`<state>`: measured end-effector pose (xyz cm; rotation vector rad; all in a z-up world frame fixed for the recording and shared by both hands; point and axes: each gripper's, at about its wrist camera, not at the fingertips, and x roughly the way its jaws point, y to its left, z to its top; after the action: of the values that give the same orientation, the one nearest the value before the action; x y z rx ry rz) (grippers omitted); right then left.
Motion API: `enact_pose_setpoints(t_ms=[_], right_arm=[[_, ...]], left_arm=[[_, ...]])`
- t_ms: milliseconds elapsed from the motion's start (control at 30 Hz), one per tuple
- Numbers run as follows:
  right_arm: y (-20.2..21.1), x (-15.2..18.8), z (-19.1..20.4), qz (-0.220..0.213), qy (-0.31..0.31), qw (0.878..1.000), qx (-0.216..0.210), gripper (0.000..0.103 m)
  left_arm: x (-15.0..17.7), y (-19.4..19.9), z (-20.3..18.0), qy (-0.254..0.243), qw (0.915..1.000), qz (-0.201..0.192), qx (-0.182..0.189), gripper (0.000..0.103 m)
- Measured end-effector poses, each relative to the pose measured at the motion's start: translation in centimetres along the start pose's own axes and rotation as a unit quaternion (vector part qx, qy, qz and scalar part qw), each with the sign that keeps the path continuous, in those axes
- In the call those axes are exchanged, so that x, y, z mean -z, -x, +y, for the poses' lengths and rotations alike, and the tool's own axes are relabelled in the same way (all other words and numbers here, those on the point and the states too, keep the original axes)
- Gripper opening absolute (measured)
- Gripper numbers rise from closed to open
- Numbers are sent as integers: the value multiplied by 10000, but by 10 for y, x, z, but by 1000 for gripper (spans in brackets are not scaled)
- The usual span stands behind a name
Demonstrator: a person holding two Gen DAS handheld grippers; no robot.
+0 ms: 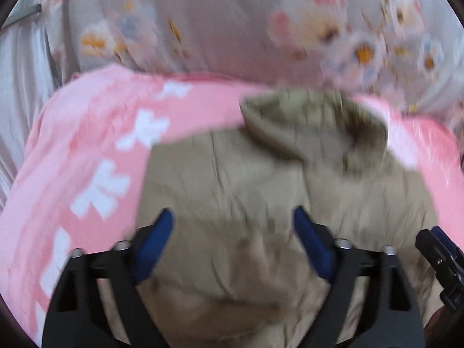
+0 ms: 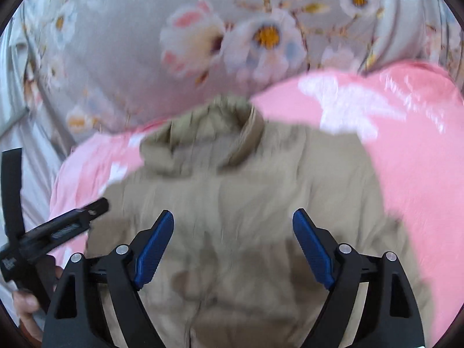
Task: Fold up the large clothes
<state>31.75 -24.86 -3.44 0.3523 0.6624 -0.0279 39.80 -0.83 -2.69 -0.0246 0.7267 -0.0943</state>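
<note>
1. Two grippers, the left gripper [image 1: 233, 223] and the right gripper [image 2: 233, 226], hang wide apart and hold nothing.
2. The khaki jacket [image 2: 232, 203] lies folded on the pink blanket [image 1: 87, 145], seemingly released so the fold settles.

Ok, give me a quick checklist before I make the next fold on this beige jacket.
1. Left gripper open, nothing between its fingers: ok.
2. Right gripper open, nothing held: ok.
3. Jacket lies on the pink blanket, hood at the far end: ok.
4. Jacket flat: not ok, fabric looks wrinkled.
5. Sleeves tucked in: cannot tell, the views are blurred.
6. Grippers apart from each other: ok, each shows at the other view's edge.
</note>
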Motion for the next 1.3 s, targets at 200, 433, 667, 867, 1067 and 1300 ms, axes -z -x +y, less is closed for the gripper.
enact_pose_setpoints(t_ms=[200,433,667,867,1067,1300], right_arm=[[-58,-55,-13,282,-717,9970,-12,75],[-122,-59,-2,1034,-770,9916,-72,6],[-112,-45,1,955,104,9950,290,5],[-125,-32,-11,1101,205,9931,355,3],[-133,-26,-12,1082,283,9929,410,1],[-138,-26,-17,1084,186,9934,329,0]], left_arm=[[-69,-53,-8,619,9951,537,554,93],[-64,-126,-34,741,9824,1508,817,34],[-40,-126,-25,663,9807,1500,1067,12],[-17,-131,-31,303,9879,1239,883,12],[-8,-133,-37,124,9926,928,767,13],[-9,-135,-43,-31,9949,805,601,13]])
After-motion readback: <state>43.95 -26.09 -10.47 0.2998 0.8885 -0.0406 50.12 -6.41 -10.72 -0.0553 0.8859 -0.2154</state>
